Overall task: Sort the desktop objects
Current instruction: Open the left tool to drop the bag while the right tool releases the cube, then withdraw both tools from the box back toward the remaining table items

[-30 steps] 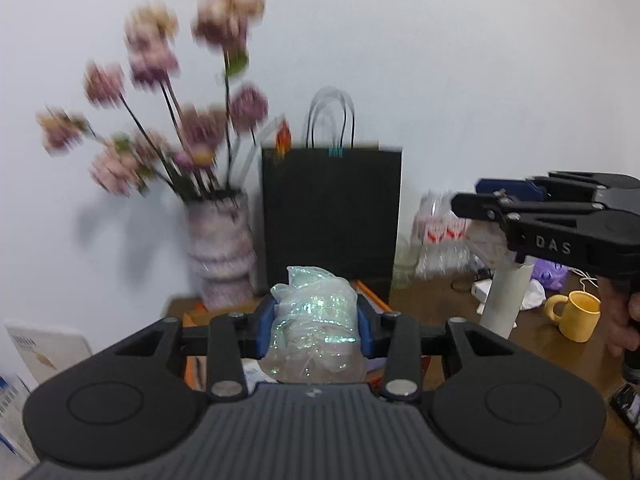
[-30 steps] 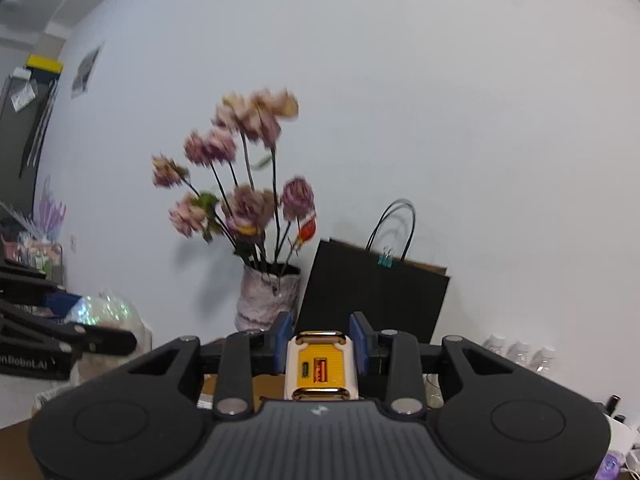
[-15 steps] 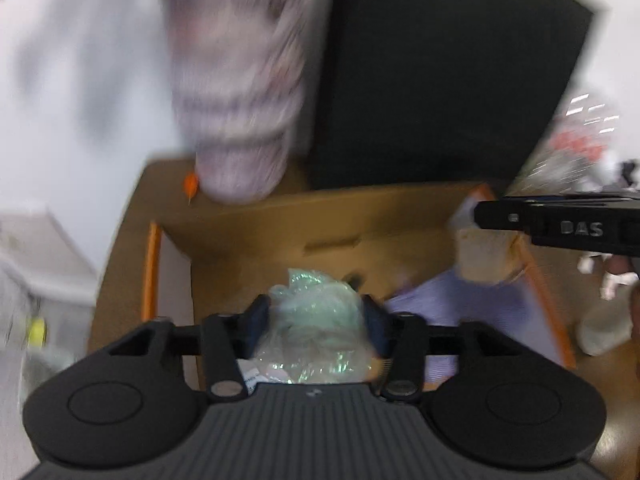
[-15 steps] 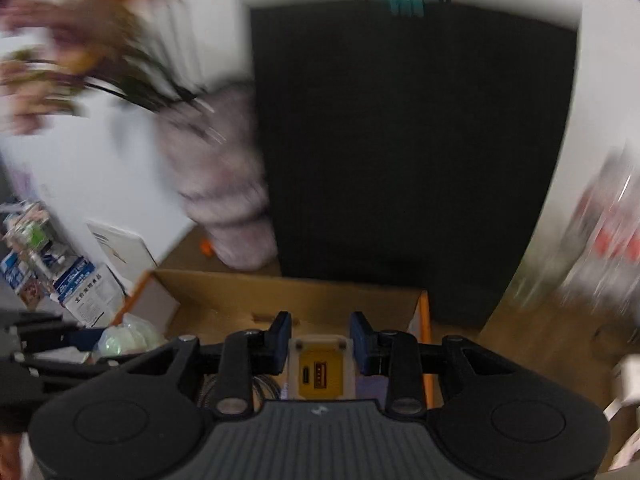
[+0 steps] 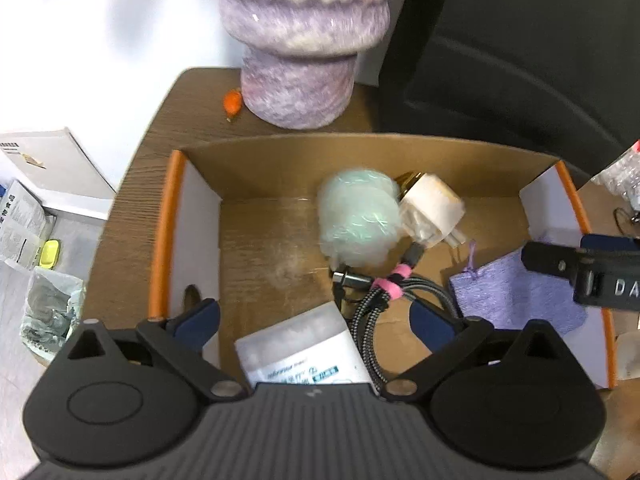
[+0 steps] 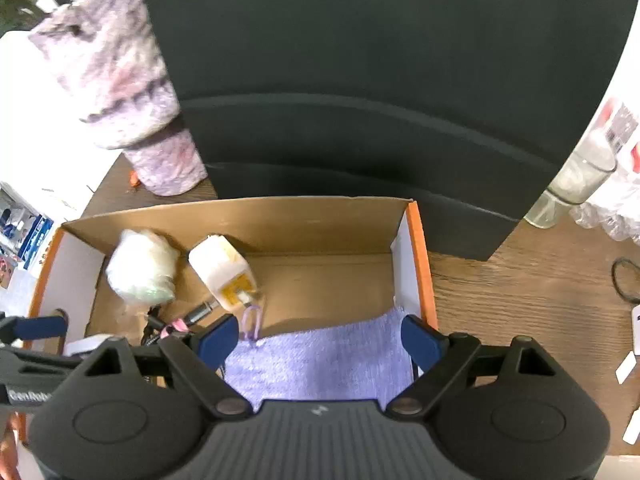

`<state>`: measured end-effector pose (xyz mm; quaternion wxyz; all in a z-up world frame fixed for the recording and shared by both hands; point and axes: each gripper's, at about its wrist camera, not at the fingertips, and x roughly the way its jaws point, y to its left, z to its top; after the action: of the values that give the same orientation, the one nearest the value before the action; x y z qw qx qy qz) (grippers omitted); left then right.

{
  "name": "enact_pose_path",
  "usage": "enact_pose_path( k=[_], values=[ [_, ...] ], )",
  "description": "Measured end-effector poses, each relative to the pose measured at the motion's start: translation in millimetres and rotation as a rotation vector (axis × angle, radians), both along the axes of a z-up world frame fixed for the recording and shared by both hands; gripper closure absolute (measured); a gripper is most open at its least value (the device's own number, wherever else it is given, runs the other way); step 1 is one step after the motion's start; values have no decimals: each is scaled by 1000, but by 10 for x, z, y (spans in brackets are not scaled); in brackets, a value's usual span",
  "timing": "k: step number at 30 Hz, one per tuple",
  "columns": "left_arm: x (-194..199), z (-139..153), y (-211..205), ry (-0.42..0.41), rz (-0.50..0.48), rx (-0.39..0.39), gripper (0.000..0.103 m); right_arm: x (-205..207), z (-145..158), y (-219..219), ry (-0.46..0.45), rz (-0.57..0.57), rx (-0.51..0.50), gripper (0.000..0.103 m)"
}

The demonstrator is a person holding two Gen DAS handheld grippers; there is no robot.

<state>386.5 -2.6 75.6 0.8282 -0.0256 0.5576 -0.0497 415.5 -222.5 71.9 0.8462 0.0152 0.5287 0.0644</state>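
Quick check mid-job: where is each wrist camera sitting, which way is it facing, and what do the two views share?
Left wrist: on the left gripper, facing steeply down into the cardboard box; its own fingers are opening, nothing between them; the right gripper's tip shows at right.
Right wrist: on the right gripper, facing steeply down over the box's right end and purple cloth; fingers opening, empty; the left gripper's finger at far left.
Shared: box, iridescent plastic bundle, white charger, cables, cloth, vase, black bag.
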Motion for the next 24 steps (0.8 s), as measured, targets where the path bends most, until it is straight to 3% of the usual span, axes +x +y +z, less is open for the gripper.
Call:
enact_pose_path(
  k=[6, 13, 24],
  values=[
    [-348, 378, 36, -39, 19, 12, 0, -359, 331, 57, -28, 21, -19, 15],
    [-912, 856, 112, -120, 54, 21, 0, -990, 880, 97, -120, 50, -34, 13],
    [-1922, 1283, 133, -225, 22, 46, 0, -2030, 1262, 240, -190, 76, -10, 11]
  ],
)
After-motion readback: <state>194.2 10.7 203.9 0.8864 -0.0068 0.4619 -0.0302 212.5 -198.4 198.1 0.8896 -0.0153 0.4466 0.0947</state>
